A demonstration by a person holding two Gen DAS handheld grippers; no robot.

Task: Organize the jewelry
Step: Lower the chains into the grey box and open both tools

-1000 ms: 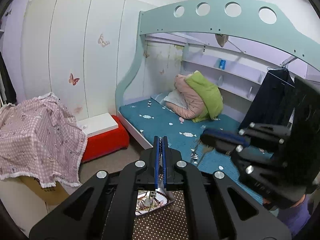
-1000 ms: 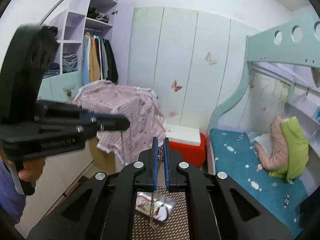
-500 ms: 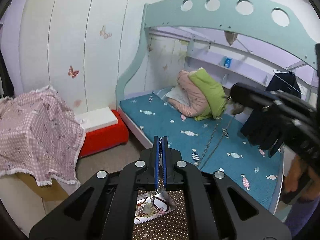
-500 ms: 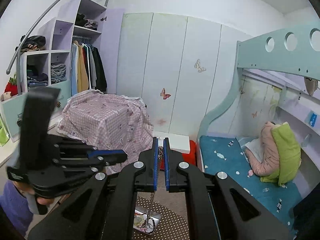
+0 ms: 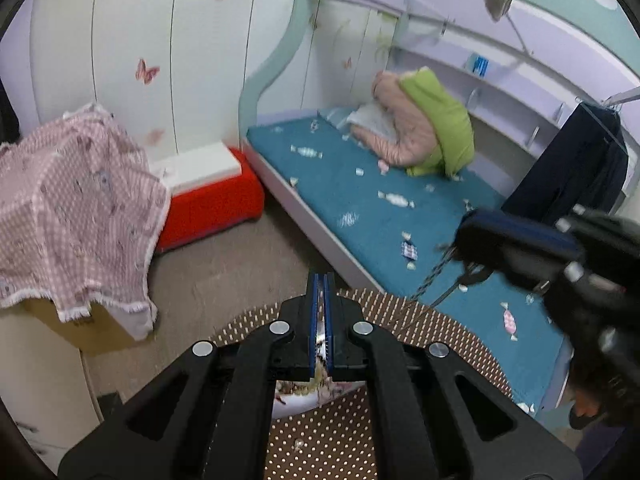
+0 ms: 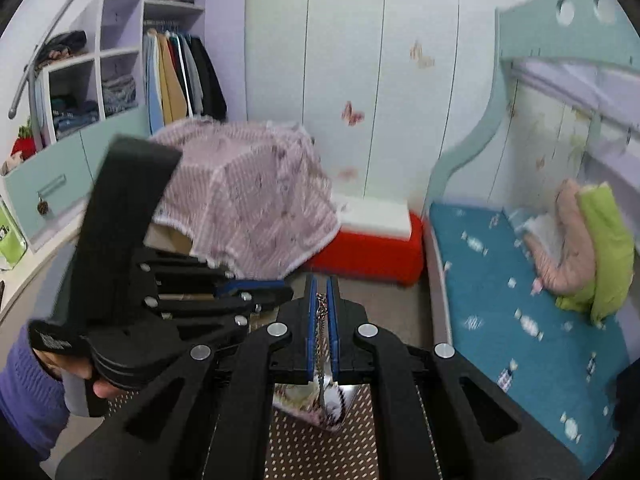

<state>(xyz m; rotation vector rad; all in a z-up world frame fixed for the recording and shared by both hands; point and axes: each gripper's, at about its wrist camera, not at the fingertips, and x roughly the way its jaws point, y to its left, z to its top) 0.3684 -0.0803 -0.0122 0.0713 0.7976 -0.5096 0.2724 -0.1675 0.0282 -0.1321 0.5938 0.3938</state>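
My right gripper (image 6: pixel 321 280) is shut on a silver chain necklace (image 6: pixel 321 312) that hangs down between its blue pads towards a shiny jewelry tray (image 6: pixel 316 404). In the left wrist view the right gripper (image 5: pixel 472 236) is at the right, with the chain (image 5: pixel 434 272) slanting down-left from it to the dotted table (image 5: pixel 452 328). My left gripper (image 5: pixel 320 280) is shut, with something thin and pale caught low between its pads; I cannot tell what. The tray (image 5: pixel 304 392) with mixed jewelry lies below it. The left gripper (image 6: pixel 280 292) shows at the left of the right wrist view.
A round brown table with white dots (image 6: pixel 320 452) carries the tray. A small pearl (image 5: pixel 297 445) lies on it. Behind are a blue bed (image 5: pixel 360 200), a red storage box (image 5: pixel 208 200), a box under pink checked cloth (image 5: pixel 68 200) and an open wardrobe (image 6: pixel 120 80).
Both grippers have come down towards the table. The right gripper has dropped from above the bed, still holding the chain, which now slants to the table.
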